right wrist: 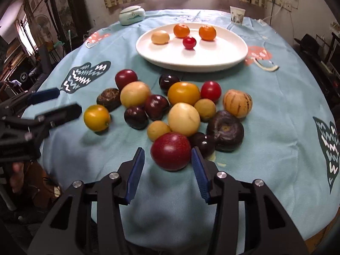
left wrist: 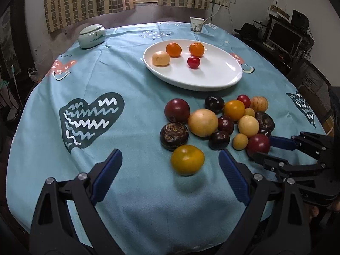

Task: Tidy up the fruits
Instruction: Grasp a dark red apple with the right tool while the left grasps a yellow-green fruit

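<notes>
A white oval plate [left wrist: 221,74] [right wrist: 223,55] holds two oranges, a pale yellow fruit and a small red fruit. A pile of several fruits lies on the blue cloth in front of it. My left gripper [left wrist: 170,157] is open, just short of a yellow-orange fruit [left wrist: 187,159] [right wrist: 96,118]. My right gripper [right wrist: 167,155] [left wrist: 265,146] is open with its fingers on either side of a dark red fruit [right wrist: 171,151] [left wrist: 258,144] at the pile's near edge; contact is not clear.
A round table with a light blue patterned cloth [left wrist: 127,85]. A pale green lidded jar [left wrist: 91,36] [right wrist: 131,15] stands at the far left, a paper cup [left wrist: 196,25] [right wrist: 237,14] at the far right. Furniture and a monitor [left wrist: 282,37] surround the table.
</notes>
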`<state>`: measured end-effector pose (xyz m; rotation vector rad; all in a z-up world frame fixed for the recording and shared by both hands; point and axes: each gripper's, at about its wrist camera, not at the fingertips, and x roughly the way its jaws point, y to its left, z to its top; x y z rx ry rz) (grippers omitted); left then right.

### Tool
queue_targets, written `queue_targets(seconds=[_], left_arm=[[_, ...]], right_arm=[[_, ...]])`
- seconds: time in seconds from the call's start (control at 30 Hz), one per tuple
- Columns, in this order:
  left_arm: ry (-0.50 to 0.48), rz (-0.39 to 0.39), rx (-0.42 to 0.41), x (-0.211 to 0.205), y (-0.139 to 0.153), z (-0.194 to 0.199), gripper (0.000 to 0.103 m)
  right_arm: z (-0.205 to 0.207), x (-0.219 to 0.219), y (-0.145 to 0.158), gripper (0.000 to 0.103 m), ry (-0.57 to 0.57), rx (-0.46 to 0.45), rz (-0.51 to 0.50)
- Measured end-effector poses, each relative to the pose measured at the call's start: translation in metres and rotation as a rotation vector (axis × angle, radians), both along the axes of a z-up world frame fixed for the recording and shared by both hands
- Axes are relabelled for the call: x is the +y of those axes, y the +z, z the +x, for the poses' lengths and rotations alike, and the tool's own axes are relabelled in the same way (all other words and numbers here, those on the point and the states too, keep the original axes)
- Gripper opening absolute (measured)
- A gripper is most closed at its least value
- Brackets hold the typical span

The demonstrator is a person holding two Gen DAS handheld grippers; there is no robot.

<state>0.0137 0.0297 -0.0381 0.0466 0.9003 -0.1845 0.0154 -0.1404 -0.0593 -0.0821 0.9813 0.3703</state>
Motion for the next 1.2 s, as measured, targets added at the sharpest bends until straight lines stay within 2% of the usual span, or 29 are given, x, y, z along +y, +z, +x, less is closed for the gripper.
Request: queue_targets(seconds=[0.03,0.07,0.17,0.33,0.43,0.63,0.77,0.83,0.93,1.0,1.07,1.1,1.17,1.2], left_arm=[[-0.006,-0.001,0.009,-0.001,-0.003,0.0,0.094],[-0.008,-0.001,0.018,-0.002,-0.005,0.0,0.094],[-0.002,-0.002,0.041,-0.002,-0.013,0.002,0.094],[0.015,-0.005,0.052,0.002,-0.018,0.002,0.094],[0.009,-0.009,0.068,-0.002,-0.023,0.004,0.094],[0.017,-0.023,0.112,-0.01,-0.039,0.015,0.093],[0.028,-0.032,0.138,-0.015,-0.05,0.022,0.088],[0.022,-0.018,0.123,-0.019,-0.049,0.022,0.086],[0.011,-0.015,0.113,-0.024,-0.048,0.021,0.073],[0.001,-0.019,0.109,-0.025,-0.047,0.021,0.059],[-0.001,-0.021,0.108,-0.024,-0.047,0.021,0.057],[0.001,-0.024,0.106,-0.023,-0.046,0.021,0.051],[-0.005,-0.055,0.11,-0.02,-0.044,0.02,0.044],[-0.005,-0.07,0.117,-0.018,-0.044,0.02,0.044]], right_arm=[[0.0,0.004,-0.001,0.047,0.006,-0.011,-0.017],[0.0,0.008,-0.001,0.042,0.008,-0.033,-0.037],[-0.002,0.014,-0.001,0.039,0.011,-0.06,-0.097],[-0.012,-0.006,0.017,0.039,-0.027,-0.062,-0.015],[-0.014,-0.021,0.022,0.039,-0.087,-0.069,-0.012],[-0.012,-0.037,0.007,0.039,-0.12,0.014,0.026],[-0.01,-0.044,0.003,0.04,-0.12,0.025,0.064],[-0.009,-0.045,0.0,0.04,-0.121,0.032,0.073],[-0.003,-0.046,-0.003,0.04,-0.114,0.06,0.096],[0.002,-0.045,-0.009,0.04,-0.105,0.092,0.108],[0.006,-0.043,-0.013,0.04,-0.101,0.111,0.115],[0.005,-0.042,-0.015,0.04,-0.097,0.113,0.114],[0.003,-0.039,-0.013,0.04,-0.091,0.102,0.099],[0.001,-0.038,-0.01,0.04,-0.095,0.089,0.095]])
